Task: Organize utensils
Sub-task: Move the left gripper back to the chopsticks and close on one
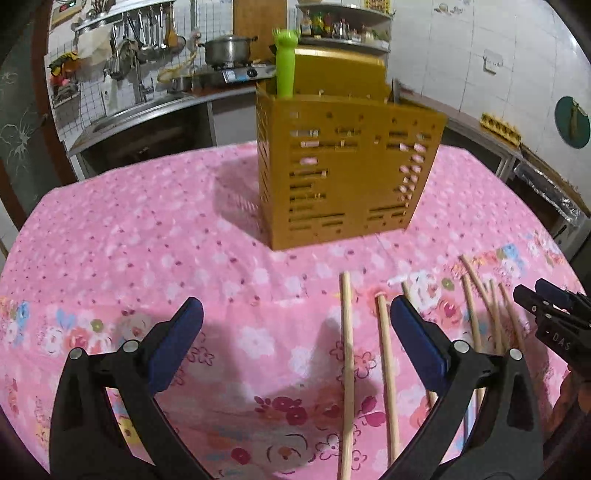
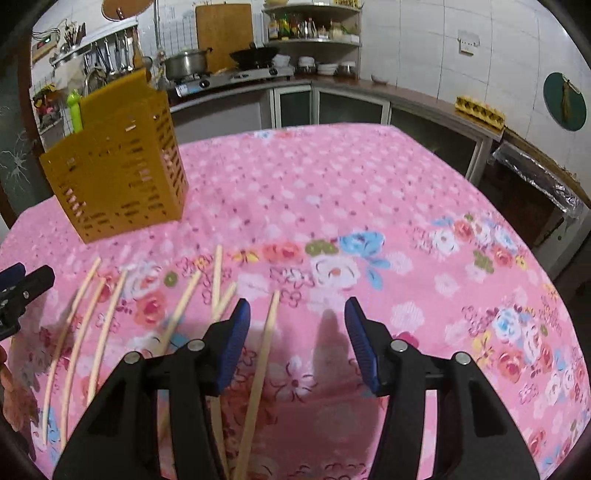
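Several wooden chopsticks (image 1: 347, 354) lie loose on the pink flowered tablecloth; they also show in the right wrist view (image 2: 258, 373). A yellow slotted utensil holder (image 1: 343, 173) stands upright further back, with a green-handled utensil (image 1: 285, 66) in it; the holder also shows in the right wrist view (image 2: 118, 173). My left gripper (image 1: 295, 314) is open and empty, low over the cloth, with chopsticks between and beside its fingers. My right gripper (image 2: 297, 314) is open and empty over the chopsticks; one lies between its fingers. Each gripper's tip shows in the other's view.
The table (image 2: 332, 184) is covered by the pink cloth. Behind it are a kitchen counter with a stove and a pot (image 1: 225, 50), hanging utensils, shelves (image 2: 314, 22) and a tiled wall.
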Action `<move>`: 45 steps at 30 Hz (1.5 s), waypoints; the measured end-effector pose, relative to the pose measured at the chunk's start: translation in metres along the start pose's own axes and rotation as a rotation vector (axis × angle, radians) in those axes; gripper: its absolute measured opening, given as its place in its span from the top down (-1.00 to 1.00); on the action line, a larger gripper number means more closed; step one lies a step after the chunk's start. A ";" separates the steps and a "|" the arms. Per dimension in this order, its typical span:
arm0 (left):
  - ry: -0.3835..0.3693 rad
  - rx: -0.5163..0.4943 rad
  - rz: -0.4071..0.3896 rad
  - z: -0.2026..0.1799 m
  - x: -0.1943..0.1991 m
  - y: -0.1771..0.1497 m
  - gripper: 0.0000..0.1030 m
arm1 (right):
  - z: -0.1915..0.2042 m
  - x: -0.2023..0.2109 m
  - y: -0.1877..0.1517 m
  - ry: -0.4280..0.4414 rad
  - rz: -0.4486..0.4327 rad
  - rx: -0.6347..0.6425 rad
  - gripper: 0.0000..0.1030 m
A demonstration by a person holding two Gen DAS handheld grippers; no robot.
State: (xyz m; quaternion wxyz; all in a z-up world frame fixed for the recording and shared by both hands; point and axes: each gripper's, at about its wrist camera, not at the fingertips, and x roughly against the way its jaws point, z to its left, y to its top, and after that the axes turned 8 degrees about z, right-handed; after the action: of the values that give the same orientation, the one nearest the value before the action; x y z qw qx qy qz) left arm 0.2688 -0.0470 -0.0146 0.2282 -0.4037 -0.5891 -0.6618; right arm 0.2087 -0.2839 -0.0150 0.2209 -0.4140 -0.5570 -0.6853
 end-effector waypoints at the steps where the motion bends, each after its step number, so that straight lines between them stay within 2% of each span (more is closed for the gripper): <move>1: 0.005 0.001 0.007 -0.001 -0.004 -0.001 -0.89 | 0.001 -0.003 -0.001 -0.002 0.010 0.001 -0.03; 3: 0.015 0.001 0.021 -0.002 -0.009 -0.002 -0.85 | 0.003 -0.006 -0.001 -0.011 0.020 0.007 -0.03; 11: -0.011 -0.052 0.073 -0.016 -0.022 -0.006 -0.44 | 0.007 -0.020 -0.001 -0.023 0.070 0.024 0.01; 14: -0.021 -0.067 0.098 -0.020 -0.029 -0.006 -0.19 | 0.008 -0.020 -0.001 -0.018 0.074 0.029 0.06; 16: -0.020 -0.073 0.117 -0.021 -0.033 -0.006 -0.02 | 0.009 -0.020 -0.001 -0.011 0.074 0.038 0.18; 19: -0.011 -0.080 0.117 -0.022 -0.034 -0.005 0.02 | 0.012 -0.019 -0.001 -0.003 0.077 0.049 0.31; 24: -0.005 -0.086 0.131 -0.025 -0.037 -0.001 0.06 | 0.010 -0.019 0.001 0.021 0.101 0.029 0.41; 35: 0.010 -0.106 0.171 -0.036 -0.052 0.021 0.11 | 0.014 -0.027 0.014 0.007 0.147 0.027 0.44; 39: 0.004 -0.112 0.164 -0.040 -0.054 0.023 0.33 | 0.018 -0.028 0.015 -0.010 0.144 0.036 0.45; 41: 0.009 -0.121 0.156 -0.044 -0.054 0.022 0.36 | 0.019 -0.028 0.015 -0.014 0.144 0.041 0.48; 45: 0.000 -0.118 0.157 -0.045 -0.054 0.023 0.48 | 0.021 -0.030 0.018 -0.001 0.162 0.048 0.63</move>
State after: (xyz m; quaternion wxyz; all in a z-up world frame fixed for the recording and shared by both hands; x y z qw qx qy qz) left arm 0.3052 -0.1041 -0.0432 0.2553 -0.4612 -0.5156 -0.6755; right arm 0.2454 -0.2740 -0.0281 0.2852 -0.4527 -0.5382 -0.6512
